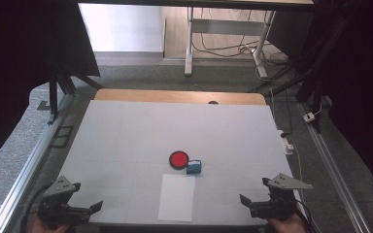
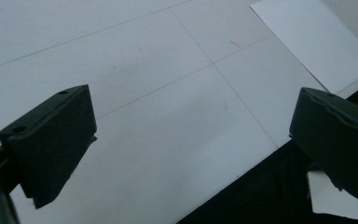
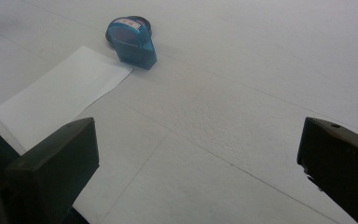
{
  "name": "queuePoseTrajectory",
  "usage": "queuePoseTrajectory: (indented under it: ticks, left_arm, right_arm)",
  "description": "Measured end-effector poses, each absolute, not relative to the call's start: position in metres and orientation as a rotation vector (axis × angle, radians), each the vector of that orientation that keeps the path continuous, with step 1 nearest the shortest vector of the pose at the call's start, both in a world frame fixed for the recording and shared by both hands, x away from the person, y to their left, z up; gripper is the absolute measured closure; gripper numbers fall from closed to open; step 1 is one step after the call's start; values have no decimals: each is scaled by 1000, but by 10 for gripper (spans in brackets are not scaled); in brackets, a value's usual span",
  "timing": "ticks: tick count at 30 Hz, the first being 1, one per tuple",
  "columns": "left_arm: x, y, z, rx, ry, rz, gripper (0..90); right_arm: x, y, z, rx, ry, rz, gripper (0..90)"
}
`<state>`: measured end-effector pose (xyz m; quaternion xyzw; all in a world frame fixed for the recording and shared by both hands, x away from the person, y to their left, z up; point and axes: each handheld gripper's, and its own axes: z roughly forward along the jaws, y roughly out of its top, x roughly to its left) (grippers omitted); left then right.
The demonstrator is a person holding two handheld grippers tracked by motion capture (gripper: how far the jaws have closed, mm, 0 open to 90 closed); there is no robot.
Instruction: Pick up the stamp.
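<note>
A round red ink pad (image 1: 178, 159) in a black case lies near the middle of the white table (image 1: 126, 131). Touching its right side is a small blue stamp (image 1: 194, 167). A white sheet of paper (image 1: 177, 197) lies just in front of both, reaching the table's front edge. My left gripper (image 1: 90, 211) rests at the front left corner, open and empty, and its own view shows the jaws wide apart (image 2: 193, 140) with the paper (image 2: 317, 42) beyond. My right gripper (image 1: 250, 206) sits at the front right, also open (image 3: 196, 163), facing the stamp (image 3: 135, 42) and paper (image 3: 60, 98).
A wooden strip (image 1: 179, 96) runs along the table's far edge. Metal rails (image 1: 29, 165) flank both sides. Beyond stand desk legs (image 1: 189, 43) and loose cables (image 1: 272, 58) on the floor. A white plug box (image 1: 287, 144) sits at the right edge.
</note>
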<state>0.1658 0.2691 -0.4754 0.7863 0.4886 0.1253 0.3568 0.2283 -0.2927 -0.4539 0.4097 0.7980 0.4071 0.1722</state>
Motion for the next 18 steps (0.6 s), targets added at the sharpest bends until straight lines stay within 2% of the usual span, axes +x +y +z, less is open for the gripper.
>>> queuePoseTrajectory:
  ticks: [18]
  left_arm:
    - [165,264,-476,2076,1248,330,0]
  right_arm:
    - [228,-288,-454,1097,2320,1150,0]
